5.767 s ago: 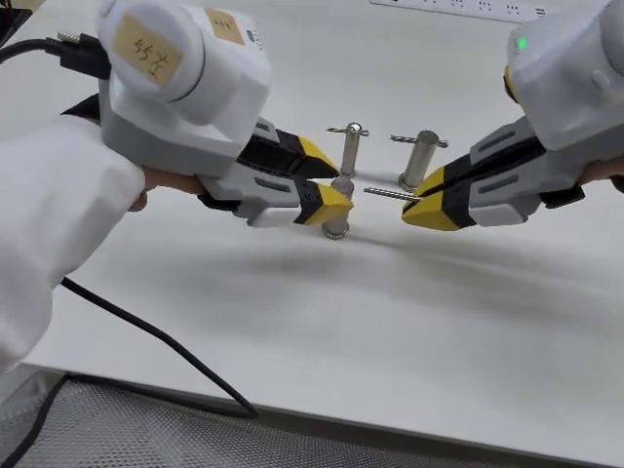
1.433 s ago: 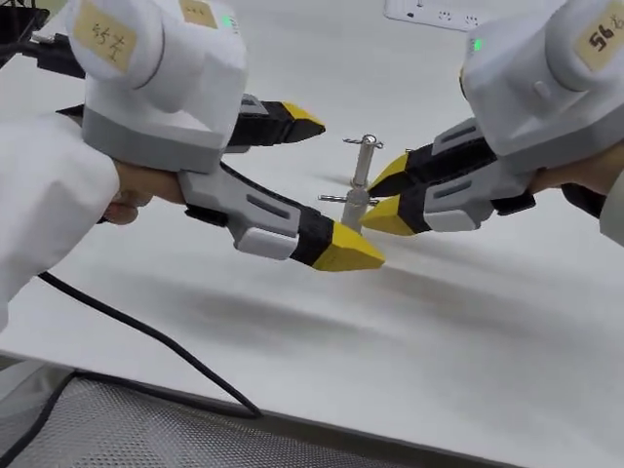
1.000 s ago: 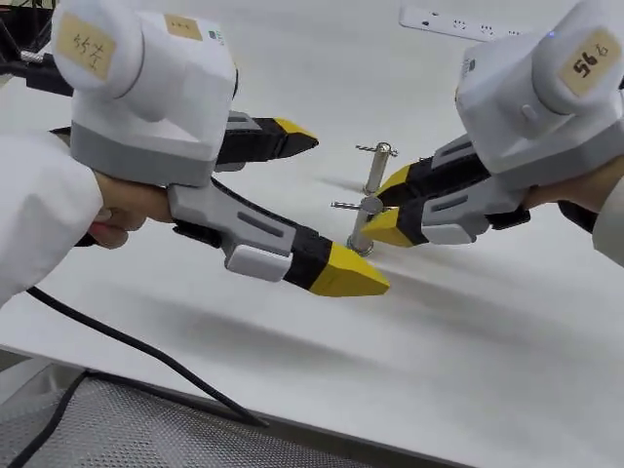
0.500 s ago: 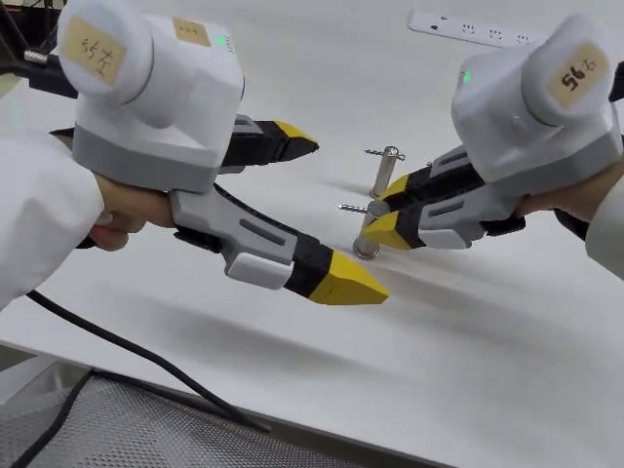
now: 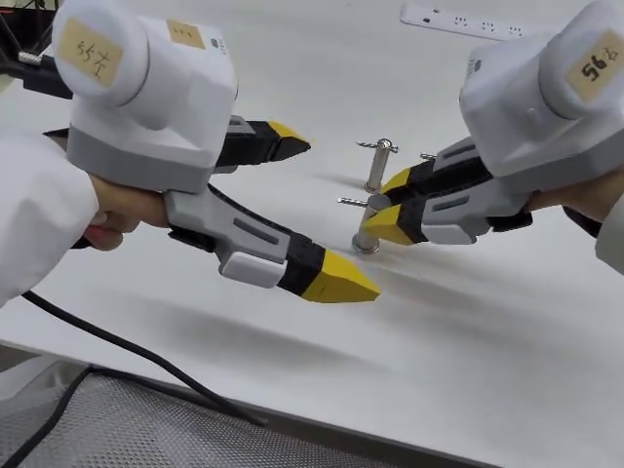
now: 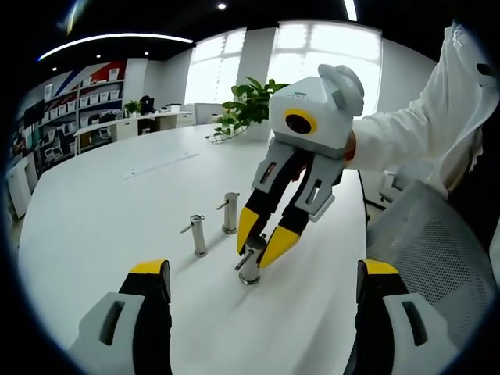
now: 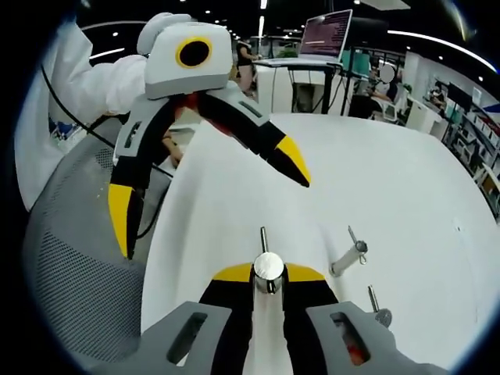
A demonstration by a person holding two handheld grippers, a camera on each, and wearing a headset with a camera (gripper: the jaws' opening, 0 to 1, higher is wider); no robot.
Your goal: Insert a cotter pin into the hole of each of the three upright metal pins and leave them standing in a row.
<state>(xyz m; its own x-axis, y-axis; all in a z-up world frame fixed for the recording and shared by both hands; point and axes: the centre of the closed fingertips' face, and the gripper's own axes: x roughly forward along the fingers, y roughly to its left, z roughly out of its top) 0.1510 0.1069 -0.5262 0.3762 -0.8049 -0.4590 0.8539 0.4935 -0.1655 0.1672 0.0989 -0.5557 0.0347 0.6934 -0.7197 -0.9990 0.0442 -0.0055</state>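
**Observer:** Status of the pins?

**Operator:** I am counting three upright on the white table (image 5: 468, 322). In the left gripper view, the second metal pin (image 6: 230, 215) and the third metal pin (image 6: 200, 236) are standing free at about 11 and 10 o'clock from the near metal pin (image 6: 250, 270). The second cotter pin (image 6: 221, 205) and the third cotter pin (image 6: 187, 227) are each sitting through a top hole.

**Observer:** And the near one?

**Operator:** I am holding it with the right gripper (image 5: 385, 206), jaws clenched on its top, right at the hole. In the head view the near cotter pin (image 5: 352, 202) is sticking out at 9 o'clock from that top, so I am judging it threaded. How deep I cannot tell, because the jaws are covering the other end.

**Observer:** Left side?

**Operator:** The left gripper (image 5: 330, 216) is hanging released, jaws spread wide, gripping nothing. It is sitting at 9 o'clock of the near metal pin and apart from it.

**Observer:** What is remaining?

**Operator:** By my reading, all three insertions are done or nearly so. I am leaving two items open:
- Letting go without tipping the near metal pin.
- Checking the row. The three are looking more like a loose cluster than a straight line, though the fisheye is making that hard to judge.
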